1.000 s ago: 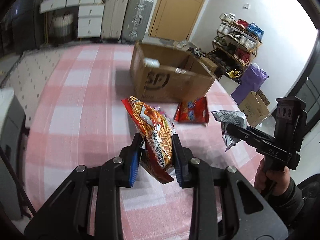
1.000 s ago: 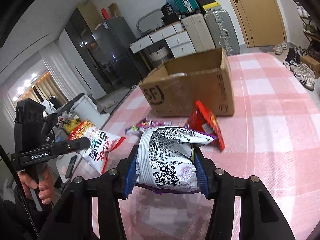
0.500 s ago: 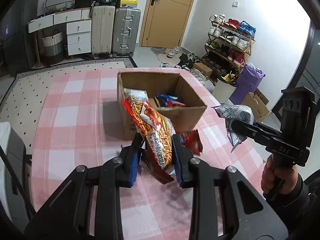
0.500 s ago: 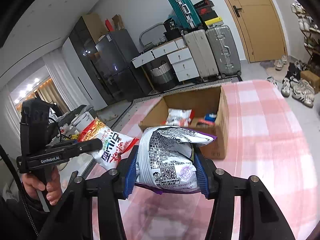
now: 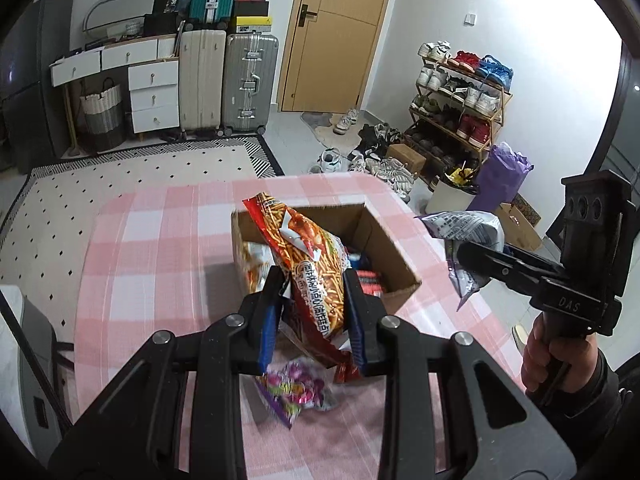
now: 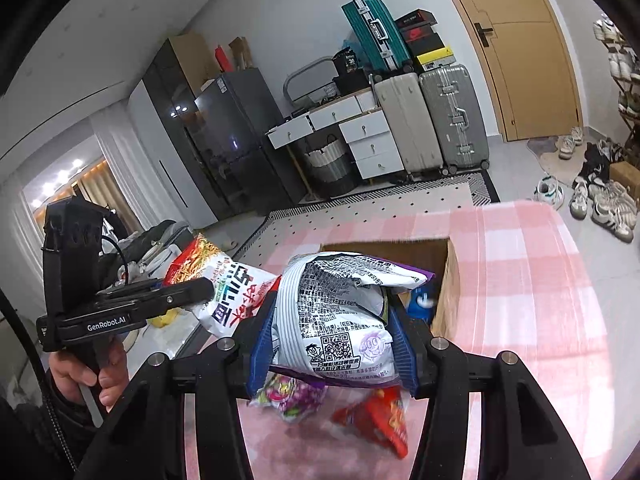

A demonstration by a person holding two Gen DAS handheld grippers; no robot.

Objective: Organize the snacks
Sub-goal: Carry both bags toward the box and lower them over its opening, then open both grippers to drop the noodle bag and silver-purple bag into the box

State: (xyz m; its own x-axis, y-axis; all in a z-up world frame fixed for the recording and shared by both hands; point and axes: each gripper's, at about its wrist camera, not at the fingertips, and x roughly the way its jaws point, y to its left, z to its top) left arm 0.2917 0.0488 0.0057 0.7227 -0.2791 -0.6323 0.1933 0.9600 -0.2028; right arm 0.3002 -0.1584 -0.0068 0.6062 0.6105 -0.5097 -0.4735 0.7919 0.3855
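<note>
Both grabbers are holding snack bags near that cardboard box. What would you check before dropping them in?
1. Left gripper firmly clamps the red snack bag: ok.
2. Right gripper firmly clamps the white snack bag: ok.
3. Cardboard box open on top: ok.
4. Room left inside the box: cannot tell, packets already lie in it.
5. Bags directly over the opening: cannot tell from these angles.
6. All snacks collected: not ok, a purple candy bag and a small red packet remain on the table.

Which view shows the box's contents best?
The left wrist view: it looks down into the open box, showing packets inside beside the held red bag. In the right wrist view the silver bag hides most of the box.
</note>
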